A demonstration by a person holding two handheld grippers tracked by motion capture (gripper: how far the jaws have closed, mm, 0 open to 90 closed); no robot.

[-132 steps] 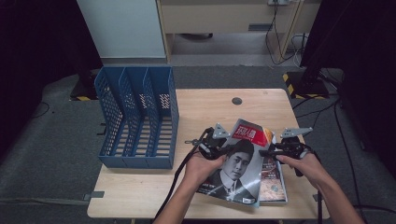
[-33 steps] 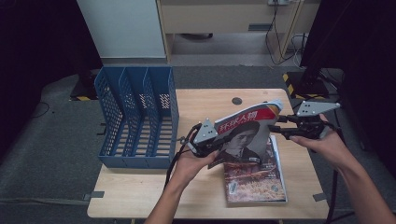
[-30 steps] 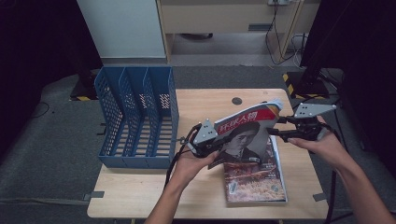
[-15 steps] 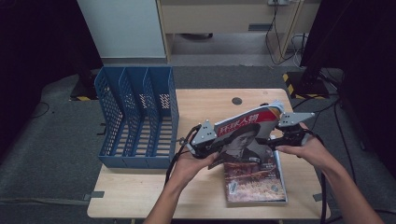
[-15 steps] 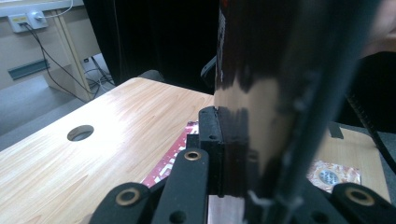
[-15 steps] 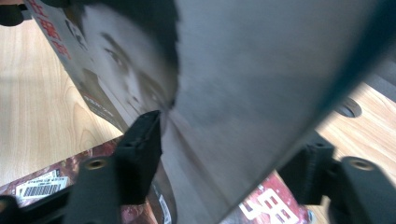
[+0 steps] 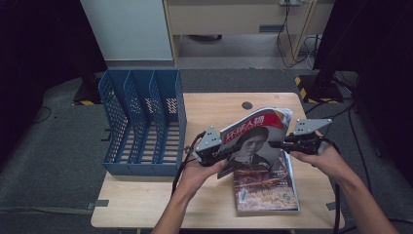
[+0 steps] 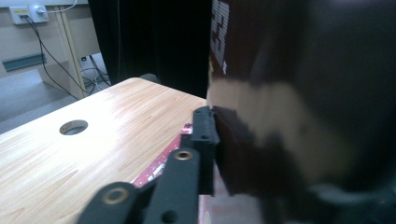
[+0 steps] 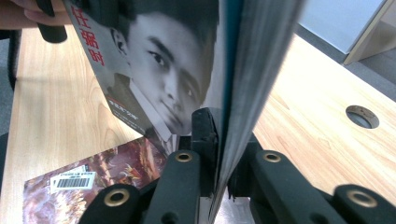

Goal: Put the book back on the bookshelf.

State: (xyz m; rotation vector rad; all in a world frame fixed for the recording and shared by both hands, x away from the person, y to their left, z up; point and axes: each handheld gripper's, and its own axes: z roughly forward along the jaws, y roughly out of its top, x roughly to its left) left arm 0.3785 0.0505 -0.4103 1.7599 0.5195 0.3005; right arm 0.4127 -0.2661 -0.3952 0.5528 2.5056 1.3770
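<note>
Two claws hold a magazine tilted above a pale wooden counter.

The left claw [image 7: 229,152] pinches the portrait magazine [image 7: 253,141] at its lower left edge, though its jaws have just eased apart a little; the right claw [image 7: 276,144] has just closed and now pinches the right edge, pages between its jaws. The magazine hangs near the counter's centre, over a second magazine [image 7: 265,185] lying flat toward 5 o'clock. A blue three-slot file rack [image 7: 141,122] stands at 9 o'clock on the counter [image 7: 146,204], whose round cable hole [image 7: 247,105] sits at 12 o'clock. Grey carpet surrounds it; a pale cabinet [image 7: 126,29] stands beyond at 11 o'clock, with trailing cables [image 7: 292,29] and black curtains [image 7: 370,58] at 1 to 2 o'clock.
</note>
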